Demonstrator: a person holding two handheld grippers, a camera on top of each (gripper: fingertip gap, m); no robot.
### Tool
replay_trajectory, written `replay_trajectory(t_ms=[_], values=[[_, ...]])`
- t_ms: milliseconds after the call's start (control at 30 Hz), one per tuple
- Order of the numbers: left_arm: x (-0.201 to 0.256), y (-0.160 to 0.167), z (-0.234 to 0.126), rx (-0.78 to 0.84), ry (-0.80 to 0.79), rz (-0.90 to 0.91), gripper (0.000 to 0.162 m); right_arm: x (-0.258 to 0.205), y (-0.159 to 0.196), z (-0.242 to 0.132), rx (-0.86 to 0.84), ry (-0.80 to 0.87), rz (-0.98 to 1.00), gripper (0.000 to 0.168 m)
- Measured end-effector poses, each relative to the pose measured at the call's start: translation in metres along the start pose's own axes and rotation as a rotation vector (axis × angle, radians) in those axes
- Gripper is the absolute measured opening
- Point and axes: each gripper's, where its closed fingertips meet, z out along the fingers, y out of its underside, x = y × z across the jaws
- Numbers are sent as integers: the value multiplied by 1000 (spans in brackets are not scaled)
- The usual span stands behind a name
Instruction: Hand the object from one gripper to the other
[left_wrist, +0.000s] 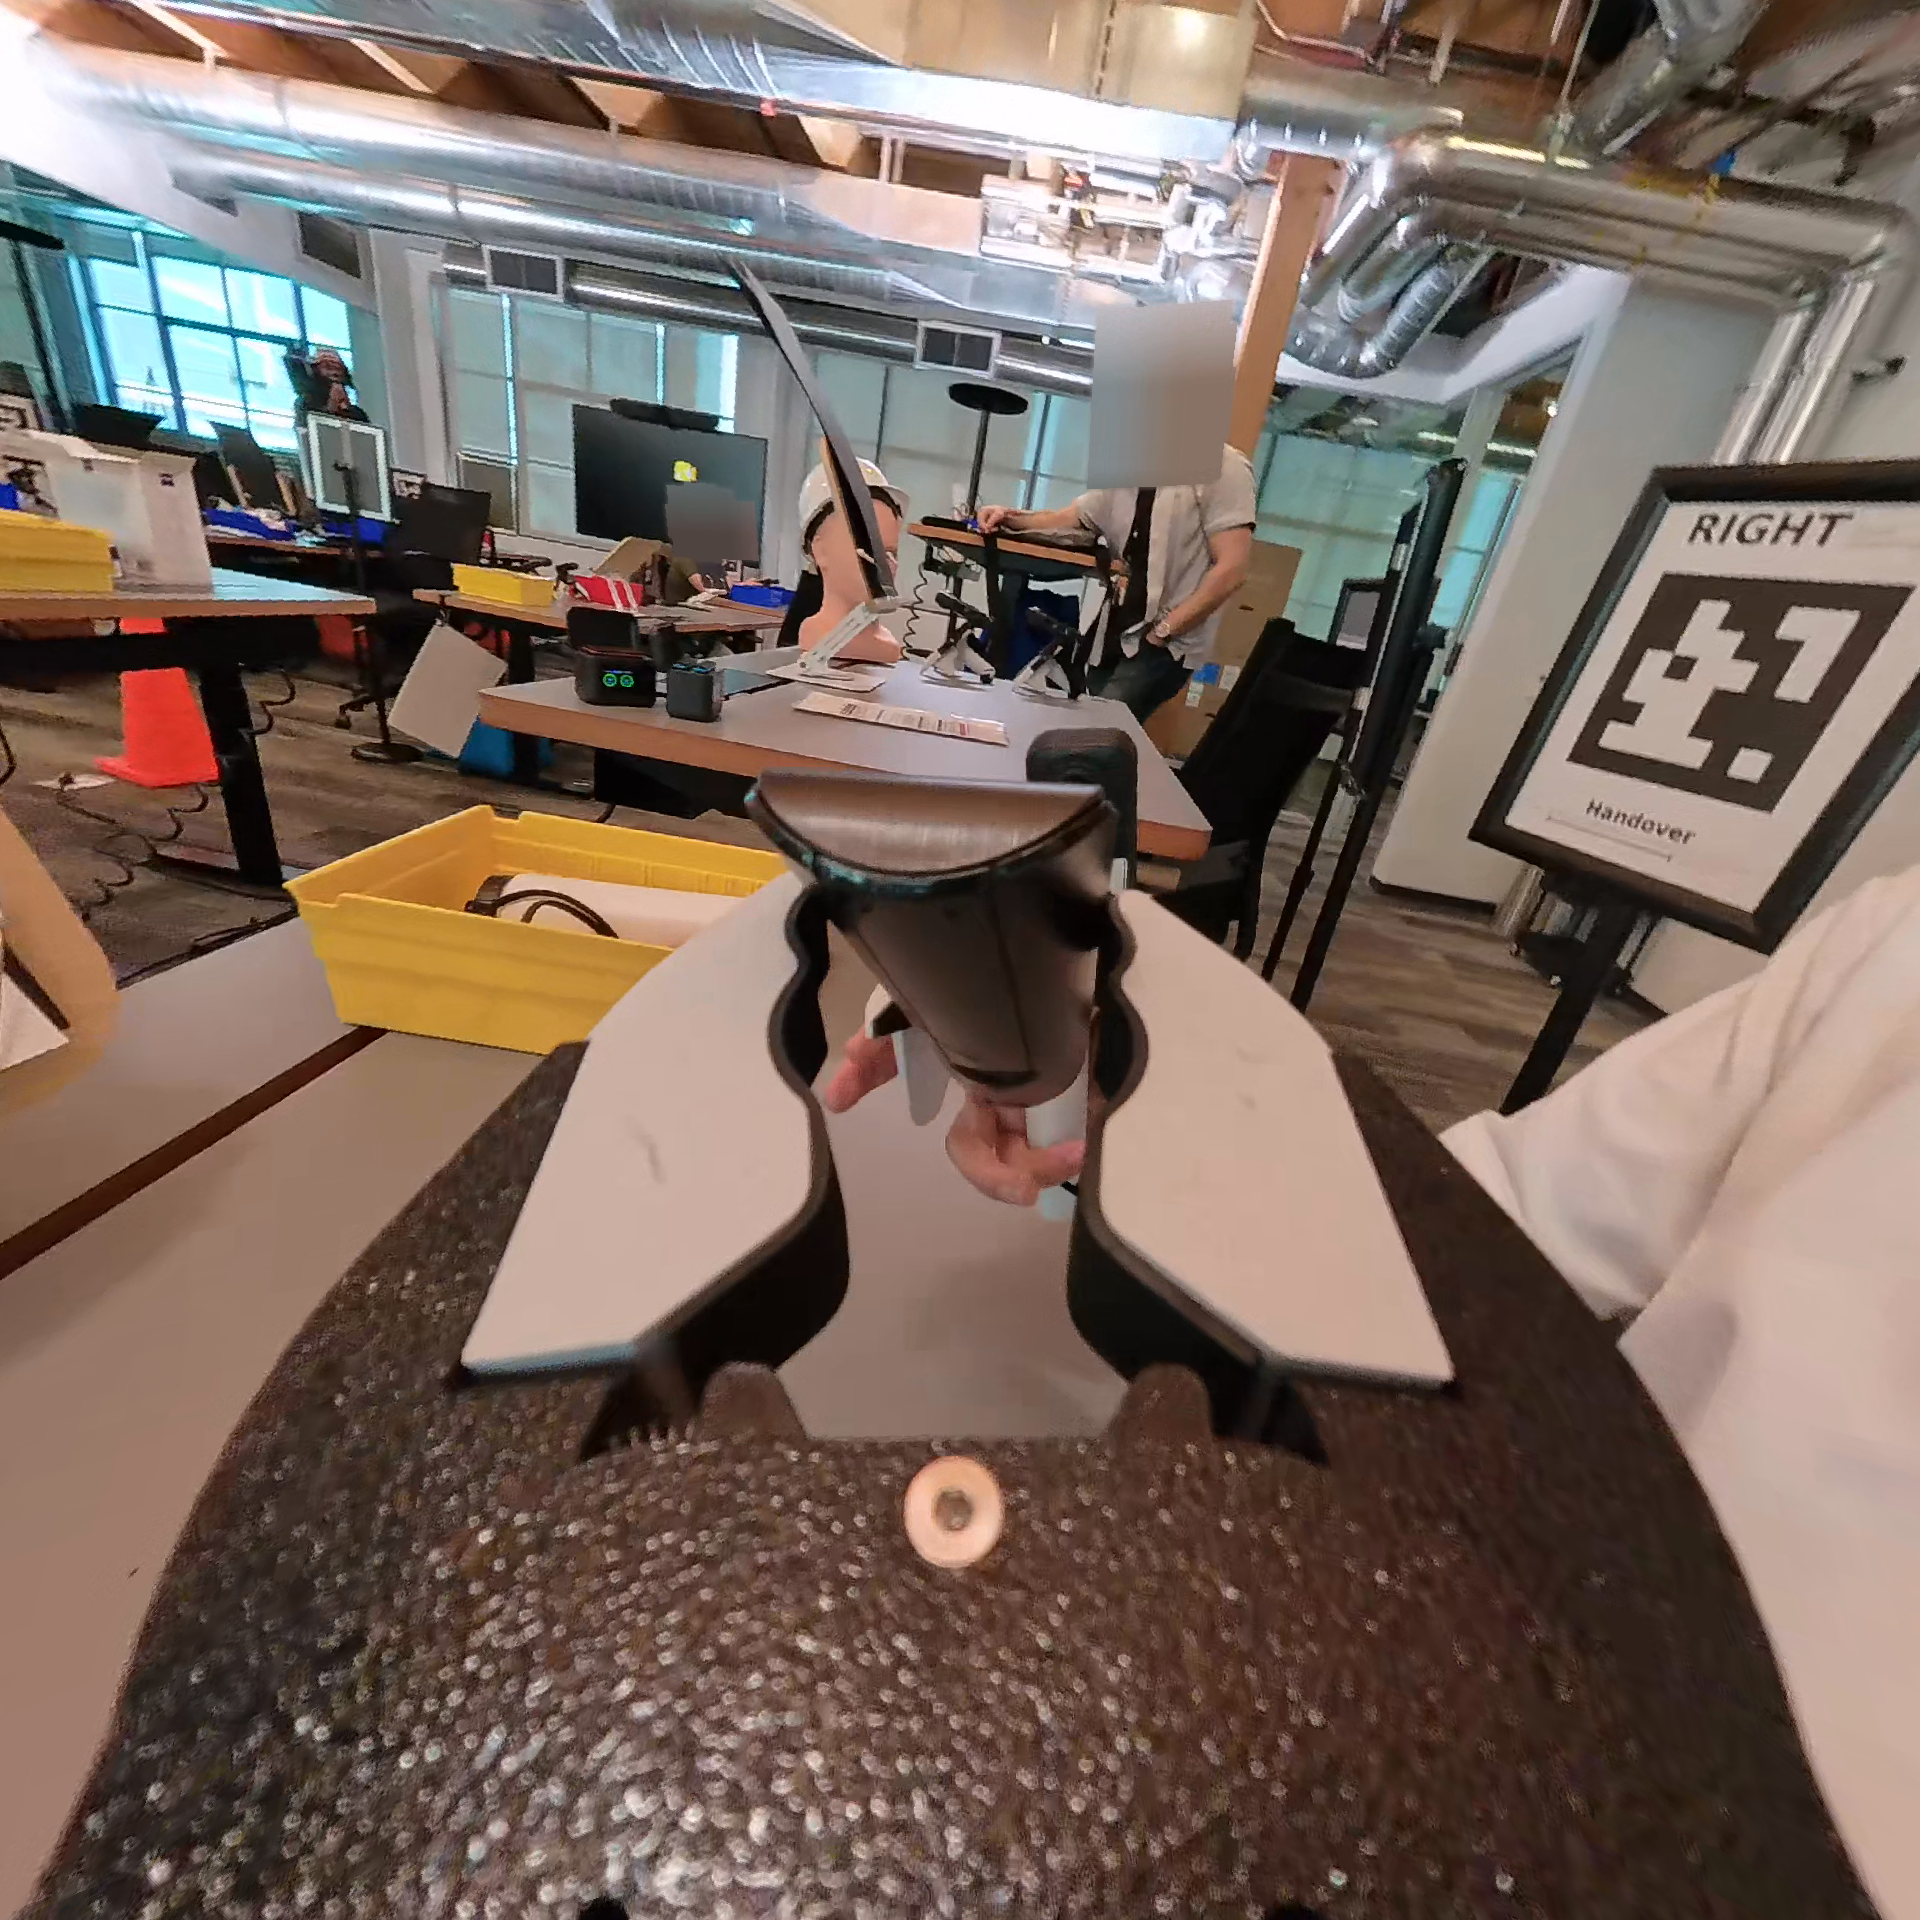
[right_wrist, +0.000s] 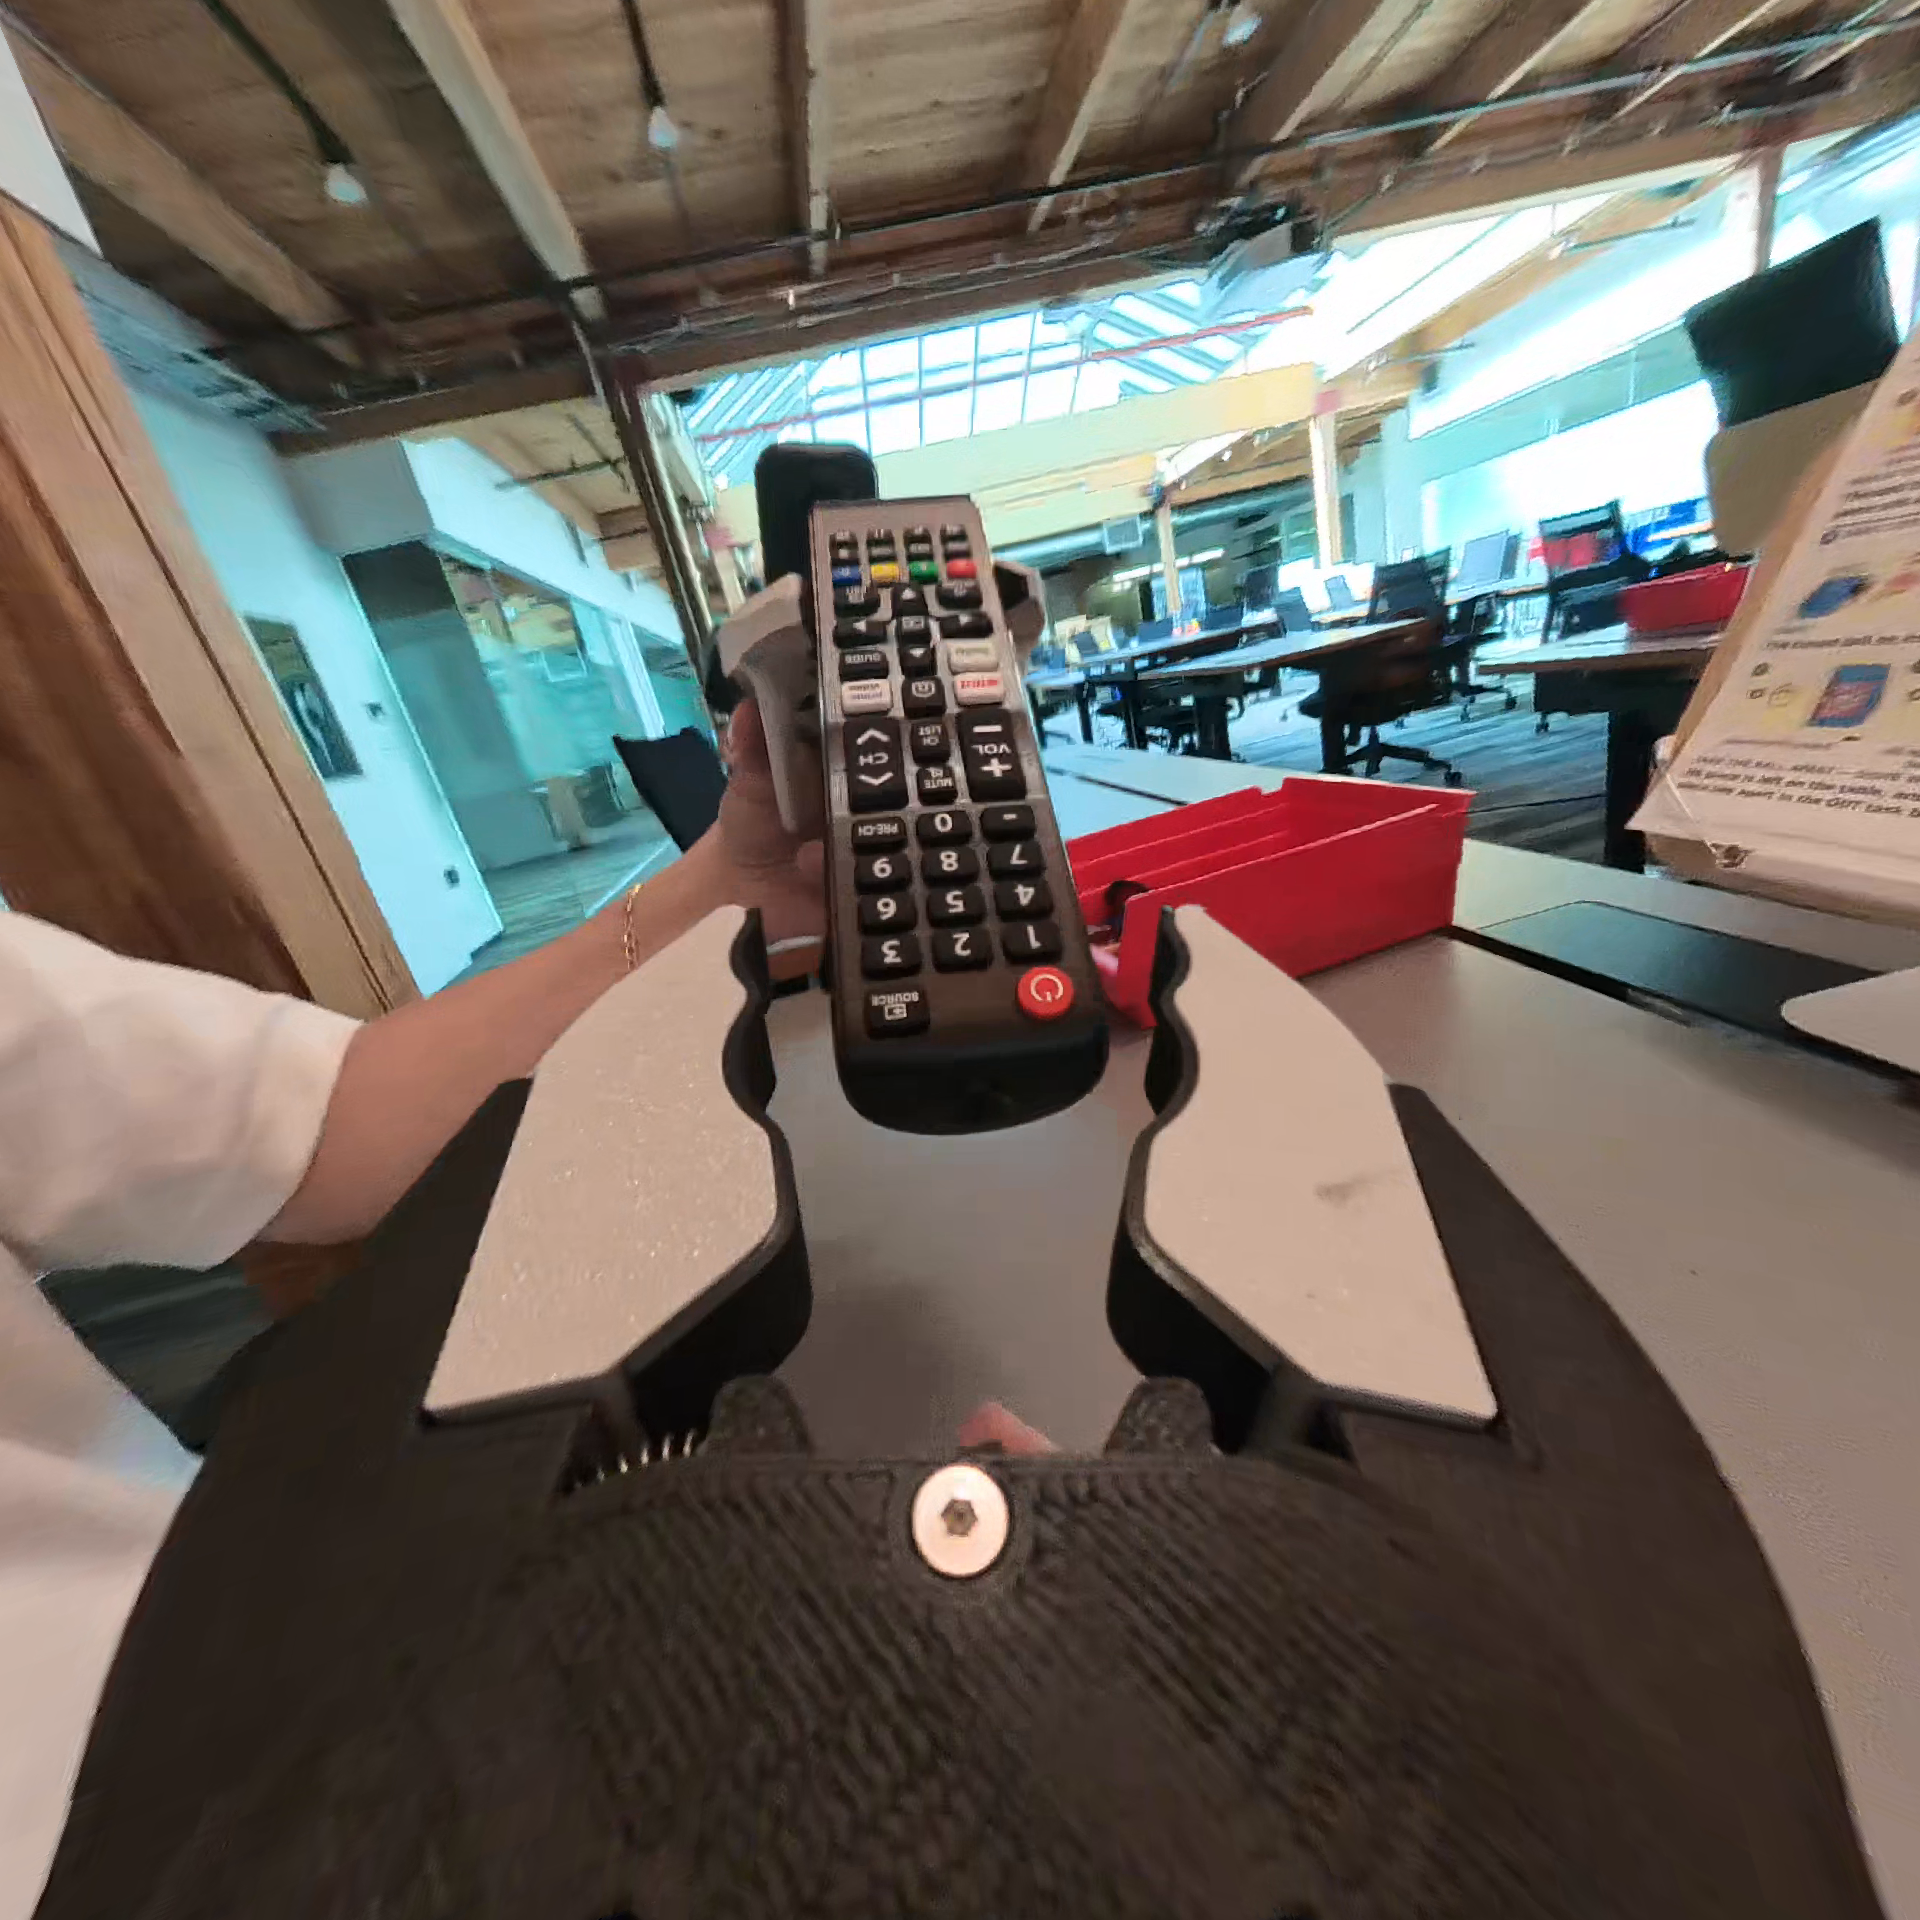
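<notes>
A black remote control (right_wrist: 940, 821) is held in the air with its buttons facing the right wrist view. My left gripper (left_wrist: 956, 920) is shut on it; in the left wrist view I see the remote's plain back (left_wrist: 935, 862). In the right wrist view the left gripper's white fingers (right_wrist: 769, 665) clamp the remote's far part. My right gripper (right_wrist: 961, 940) is open, its fingers on either side of the remote's near end with a gap on both sides. In the left wrist view its white fingertips (left_wrist: 1060, 1132) and a hand show behind the remote.
A yellow bin (left_wrist: 416, 966) stands on the grey table (left_wrist: 156, 1299) to the left. A red bin (right_wrist: 1299, 883), a laptop (right_wrist: 1849, 1008) and a propped sheet (right_wrist: 1818, 675) stand to the right. A framed sign on an easel (left_wrist: 1714, 686) stands nearby. White sleeves (left_wrist: 1714, 1195) border the views. The tips of one gripper are about 9 cm away from the tips of the other.
</notes>
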Motion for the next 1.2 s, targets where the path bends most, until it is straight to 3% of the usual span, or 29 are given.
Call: replay_trajectory(t_ms=[67, 133, 233, 400, 600, 767, 933, 1200], values=[[3, 2, 1, -4, 13, 15, 49, -2, 10, 2, -65, 7, -58, 68], [4, 3, 2, -3, 15, 15, 49, 0, 14, 2, -99, 34, -110, 53], [2, 3, 0, 9, 5, 3, 49, 2, 11, 2, -86, 71, -152, 51], [7, 6, 0, -13, 18, 27, 48, -1, 28, 7, -202, 55, -234, 49], [7, 8, -4, -86, -24, 24, 50, 6, 9, -2, -175, 168, -469, 49], [5, 10, -7, -206, -25, -209, 61, 10, 3, -14, -248, 275, -779, 48], [-5, 32, -18, -390, -59, -388, 33, 12, 6, -16, -328, 323, -984, 49], [-5, 42, -23, -375, -45, -408, 24, 22, 17, -16, -352, 333, -979, 50]])
